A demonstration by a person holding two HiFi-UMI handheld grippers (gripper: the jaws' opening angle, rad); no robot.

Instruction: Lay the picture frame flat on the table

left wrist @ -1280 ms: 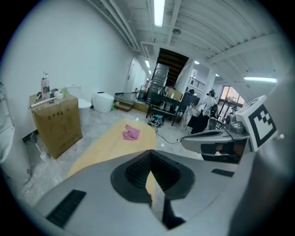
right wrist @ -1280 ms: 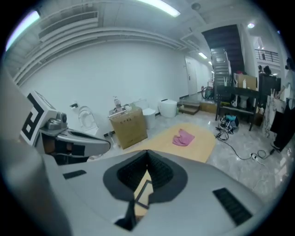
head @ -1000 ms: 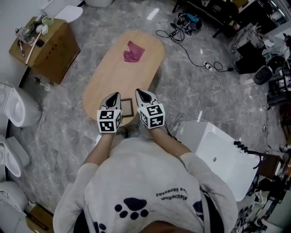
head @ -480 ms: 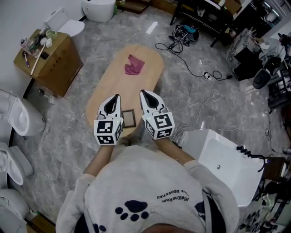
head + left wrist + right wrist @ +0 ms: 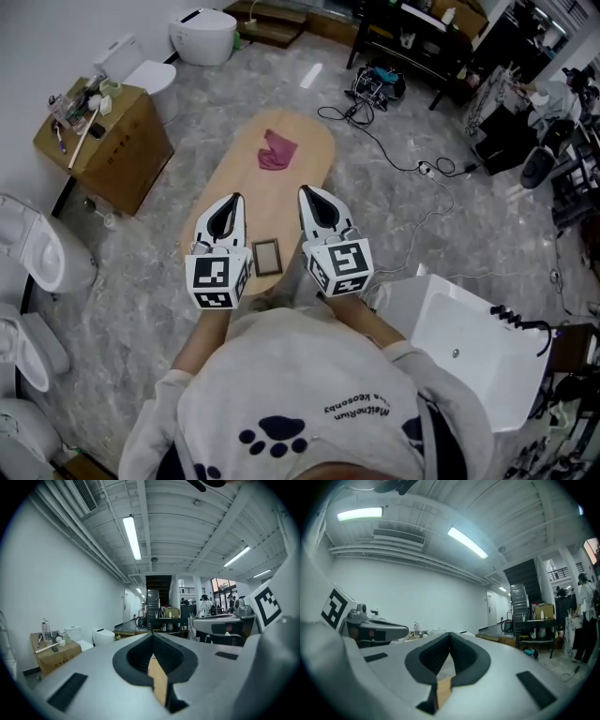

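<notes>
A small dark-framed picture frame (image 5: 267, 256) lies flat on the near end of the oval wooden table (image 5: 244, 178), between my two grippers as the head view shows it. My left gripper (image 5: 235, 199) is shut and holds nothing. My right gripper (image 5: 305, 193) is also shut and empty. Both are raised well above the table and point level. In the left gripper view the jaws (image 5: 152, 637) meet at the tips, with the room beyond. The right gripper view shows the same closed jaws (image 5: 449, 635). The frame is hidden in both gripper views.
A crumpled pink cloth (image 5: 275, 150) lies at the table's far end. A cardboard box (image 5: 106, 141) with clutter stands left, toilets (image 5: 37, 253) along the left wall, a white tub (image 5: 455, 342) at right. Cables (image 5: 403, 159) trail on the marble floor.
Both grippers have risen away from the table and now point level, staying shut. The picture frame stays lying on the table below them.
</notes>
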